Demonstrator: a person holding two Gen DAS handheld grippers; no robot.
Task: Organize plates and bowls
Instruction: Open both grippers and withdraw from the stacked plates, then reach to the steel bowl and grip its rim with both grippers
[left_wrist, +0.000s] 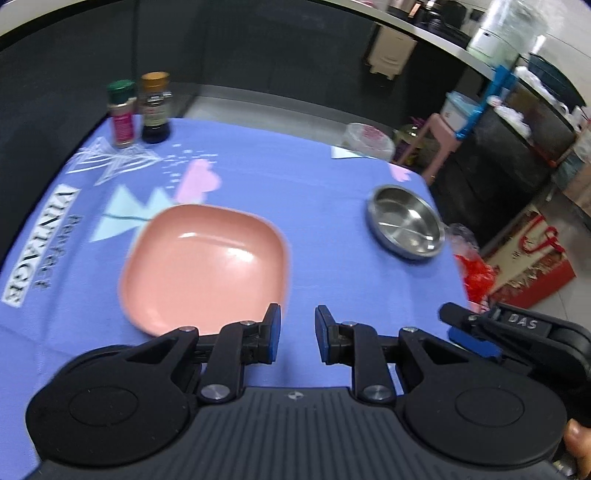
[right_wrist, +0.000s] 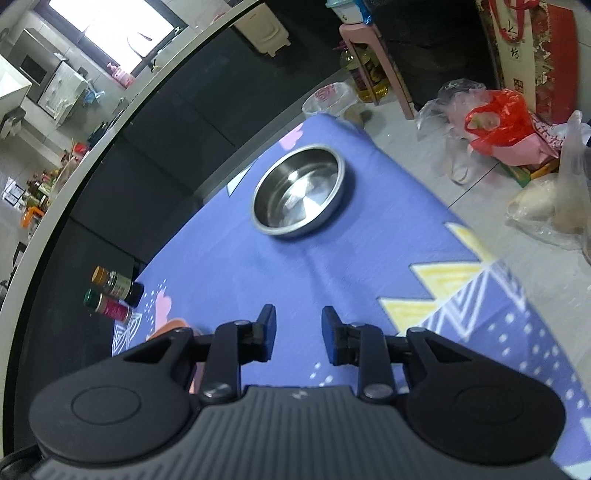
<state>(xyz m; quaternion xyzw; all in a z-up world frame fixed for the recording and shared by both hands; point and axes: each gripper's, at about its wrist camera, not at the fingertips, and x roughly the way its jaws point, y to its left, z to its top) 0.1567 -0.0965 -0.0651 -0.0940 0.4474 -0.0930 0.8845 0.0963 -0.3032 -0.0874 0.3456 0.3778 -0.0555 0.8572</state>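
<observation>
Pink plate (left_wrist: 203, 264) lies on the bench's purple cloth (left_wrist: 314, 177), well left of the steel bowl (left_wrist: 406, 225), with two spice bottles (left_wrist: 142, 107) at the far left corner. Left gripper (left_wrist: 297, 334) hovers at the plate's near edge, jaws narrowly apart and empty; right gripper (right_wrist: 298, 332) faces the bowl, jaws apart, holding nothing.

Both wrist views look steeply down, close over purple tablecloth (left_wrist: 314, 206); shared: steel bowl (right_wrist: 300, 191), 2 spice bottles (left_wrist: 142, 107).
</observation>
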